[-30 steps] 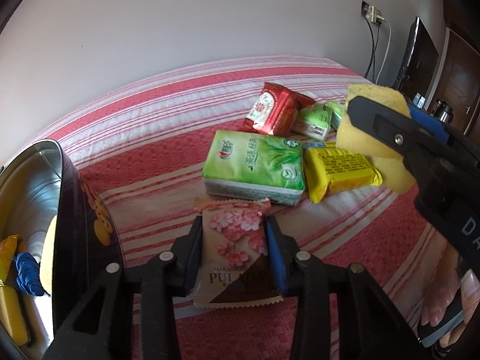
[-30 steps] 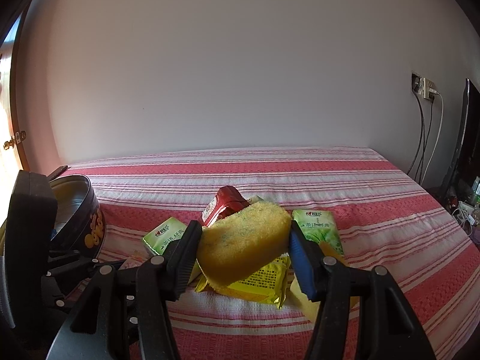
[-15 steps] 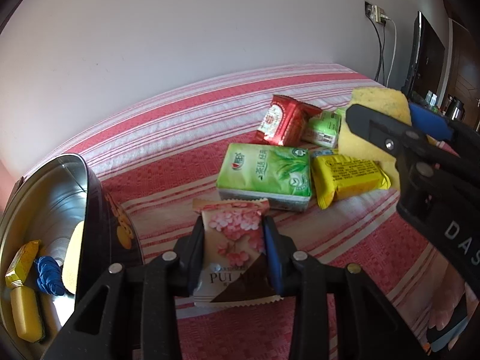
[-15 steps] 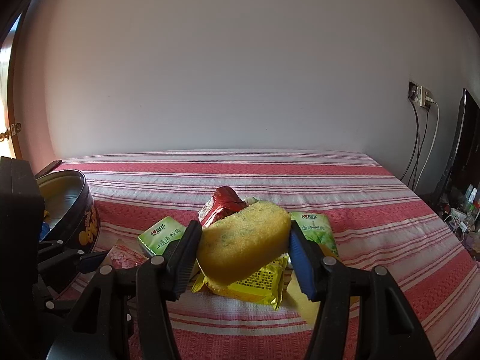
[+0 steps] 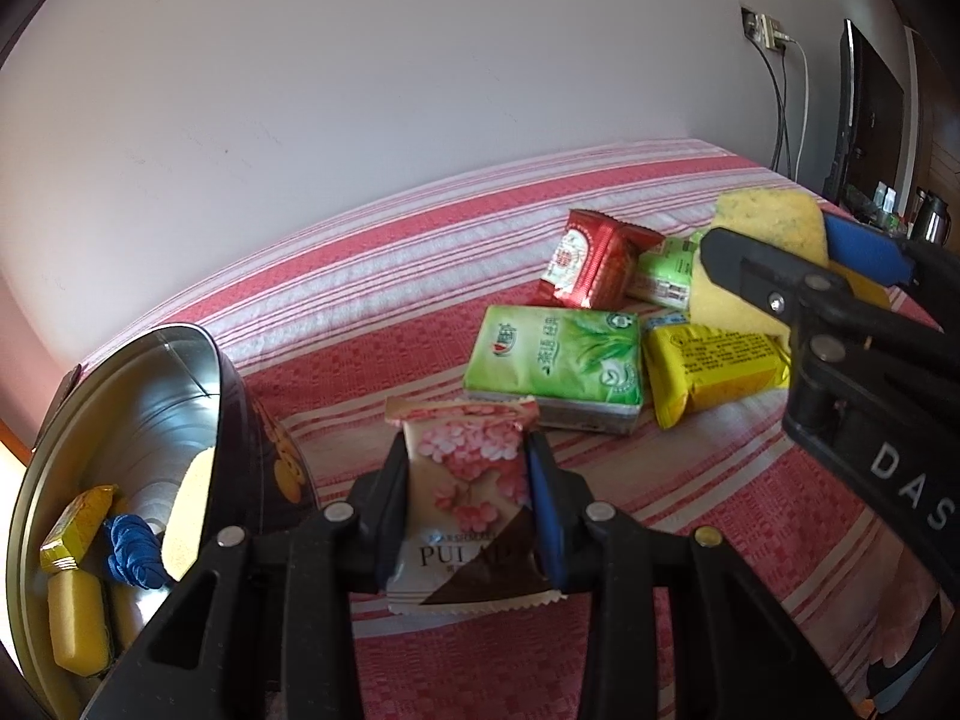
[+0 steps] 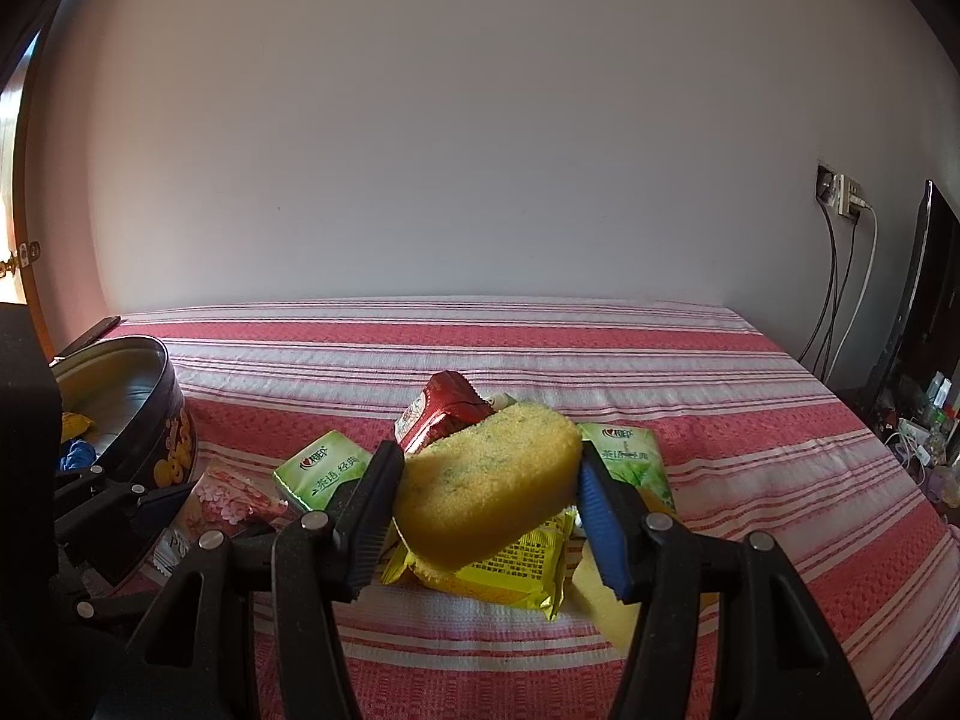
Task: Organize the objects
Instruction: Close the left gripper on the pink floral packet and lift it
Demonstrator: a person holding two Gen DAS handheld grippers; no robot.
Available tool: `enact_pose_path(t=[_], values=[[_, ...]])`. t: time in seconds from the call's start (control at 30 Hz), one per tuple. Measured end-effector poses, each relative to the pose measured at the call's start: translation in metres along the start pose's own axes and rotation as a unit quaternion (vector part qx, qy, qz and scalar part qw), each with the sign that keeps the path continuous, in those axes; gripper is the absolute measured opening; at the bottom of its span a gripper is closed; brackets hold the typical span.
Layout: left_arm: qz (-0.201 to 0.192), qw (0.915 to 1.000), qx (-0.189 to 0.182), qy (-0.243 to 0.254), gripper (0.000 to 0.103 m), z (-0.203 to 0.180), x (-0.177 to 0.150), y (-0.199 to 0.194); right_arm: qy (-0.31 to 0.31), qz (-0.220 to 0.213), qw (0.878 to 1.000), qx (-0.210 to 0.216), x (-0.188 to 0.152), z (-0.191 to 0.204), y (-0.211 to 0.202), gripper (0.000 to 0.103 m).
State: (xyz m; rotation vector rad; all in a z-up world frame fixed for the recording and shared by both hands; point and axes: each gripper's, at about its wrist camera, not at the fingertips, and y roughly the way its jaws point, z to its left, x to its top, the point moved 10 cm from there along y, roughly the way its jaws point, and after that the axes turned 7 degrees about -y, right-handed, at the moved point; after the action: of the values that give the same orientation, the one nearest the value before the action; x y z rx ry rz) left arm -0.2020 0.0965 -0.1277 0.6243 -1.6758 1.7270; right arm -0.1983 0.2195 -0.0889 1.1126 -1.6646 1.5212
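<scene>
Left gripper was clamped on a pink snack packet, still to be carried to the tin at nine o'clock; right gripper pinched a yellow sponge.

A pink blossom-print snack packet and a yellow sponge are each held above the striped bedspread.

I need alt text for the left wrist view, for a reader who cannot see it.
The left gripper is shut on a pink flowered snack packet above a red-and-white striped bedcover. A round metal tin stands at left; the right gripper holds a yellow sponge.
</scene>
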Motion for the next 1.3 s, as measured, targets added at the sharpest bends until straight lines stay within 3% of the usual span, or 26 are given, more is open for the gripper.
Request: enact_pose_path(t=[0.2, 0.8, 1.3], values=[[-0.017, 0.9997, 0.004, -0.014, 0.035, 0.007, 0.003, -0.006, 0.003, -0.009, 1.000, -0.001, 0.001, -0.001, -0.003, 0.059], [-0.116, 0.9917, 0.031, -0.045, 0.035, 0.030, 0.015, -0.049, -0.002, -0.021, 1.000, -0.011, 0.003, 0.001, -0.009, 0.059], [-0.147, 0.9862, 0.032, -0.067, 0.036, 0.036, 0.016, -0.063, -0.003, -0.022, 1.000, -0.014, 0.004, 0.005, -0.011, 0.059]])
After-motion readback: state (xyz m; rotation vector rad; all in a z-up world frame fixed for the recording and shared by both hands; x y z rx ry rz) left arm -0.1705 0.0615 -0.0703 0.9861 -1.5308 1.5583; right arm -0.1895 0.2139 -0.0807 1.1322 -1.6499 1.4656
